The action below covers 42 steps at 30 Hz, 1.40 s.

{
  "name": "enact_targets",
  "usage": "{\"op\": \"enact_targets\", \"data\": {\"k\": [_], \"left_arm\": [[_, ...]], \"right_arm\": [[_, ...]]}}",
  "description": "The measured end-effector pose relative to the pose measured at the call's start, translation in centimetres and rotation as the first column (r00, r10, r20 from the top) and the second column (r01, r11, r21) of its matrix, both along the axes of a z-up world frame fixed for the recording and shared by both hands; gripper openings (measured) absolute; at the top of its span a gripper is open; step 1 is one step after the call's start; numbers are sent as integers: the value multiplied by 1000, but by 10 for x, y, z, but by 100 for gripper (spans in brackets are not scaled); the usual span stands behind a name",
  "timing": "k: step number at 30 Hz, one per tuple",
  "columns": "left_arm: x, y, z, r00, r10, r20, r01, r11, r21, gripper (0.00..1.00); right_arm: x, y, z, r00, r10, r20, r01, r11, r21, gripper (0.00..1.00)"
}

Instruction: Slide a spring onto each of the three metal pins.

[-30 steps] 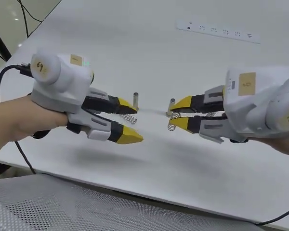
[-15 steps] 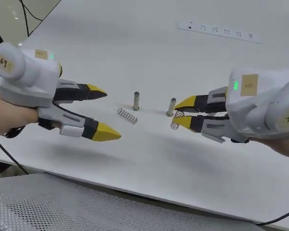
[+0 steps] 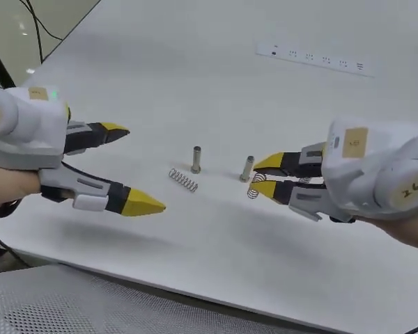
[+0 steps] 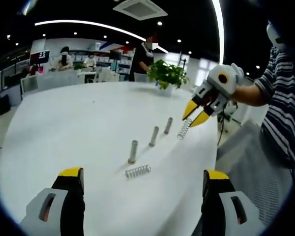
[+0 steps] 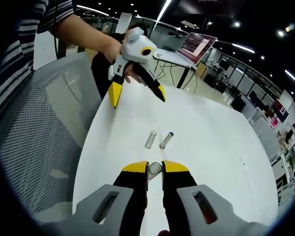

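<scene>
Vs 1 s ago: left tongs are pulled back toward 9 o'clock, off the loose spring. That spring was seen between their jaws then and is now left lying flat on the table. Jaws are spread wide and nothing is held. Right tongs are kept beside the middle pin as before. Their jaws are nearly closed and the held spring is pinched at the tips.

Positions, head view:
- Loose spring is found at 7 o'clock of the left pin, just beside its base. Contact cannot be told.
- Left tongs are well apart from the loose spring, at its 9 o'clock.
- Held spring hangs at 5 o'clock of the middle pin, just beside it and not threaded on.
- Right tongs are placed at 3 o'clock of the middle pin.
- Left and middle pins are bare and upright.

In the left gripper view three pins are seen in a row. The third pin is the farthest, near the held spring.

Room: bare table is open toward 12 o'clock up to the power strip. The table's near edge runs at 6 o'clock, near both tongs, with a mesh chair back beyond it. The loose spring and two pins are found in the gap between the tongs.
</scene>
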State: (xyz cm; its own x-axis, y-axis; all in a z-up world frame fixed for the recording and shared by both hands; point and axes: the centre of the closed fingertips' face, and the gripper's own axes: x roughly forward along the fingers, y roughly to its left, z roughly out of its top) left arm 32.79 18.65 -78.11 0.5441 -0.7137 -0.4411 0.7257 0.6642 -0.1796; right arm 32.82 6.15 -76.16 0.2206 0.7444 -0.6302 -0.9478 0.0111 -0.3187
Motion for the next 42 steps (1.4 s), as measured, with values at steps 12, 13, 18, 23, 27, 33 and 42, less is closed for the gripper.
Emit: {"op": "enact_targets", "data": {"k": [12, 13, 18, 23, 27, 33, 42], "left_arm": [[0, 2, 4, 1000, 9, 18, -9, 1000, -10, 98], [-1, 2, 3, 1000, 10, 14, -10, 1000, -13, 98], [-3, 1, 0, 1000, 8, 8, -8, 1000, -16, 98], [-4, 1, 0, 1000, 11, 9, -11, 1000, -21, 98], [-5, 2, 0, 1000, 13, 10, -12, 1000, -21, 98], [-4, 2, 0, 1000, 18, 12, -18, 1000, -25, 98], [-4, 2, 0, 1000, 23, 12, -23, 999, -29, 97]], "right_arm": [[18, -1, 3, 999, -48, -3, 48, 999, 17, 7], [22, 0, 5, 998, -57, -4, 57, 998, 24, 7], [35, 4, 7, 997, -71, 4, 71, 997, 21, 7], [49, 6, 10, 996, -90, 18, 89, 996, 20, 7], [58, 6, 14, 993, -118, 19, 117, 993, 34, 7], [67, 7, 16, 985, -167, -32, 169, 983, 66, 7], [69, 6, 11, 980, -189, -55, 193, 979, 60, 7]]}}
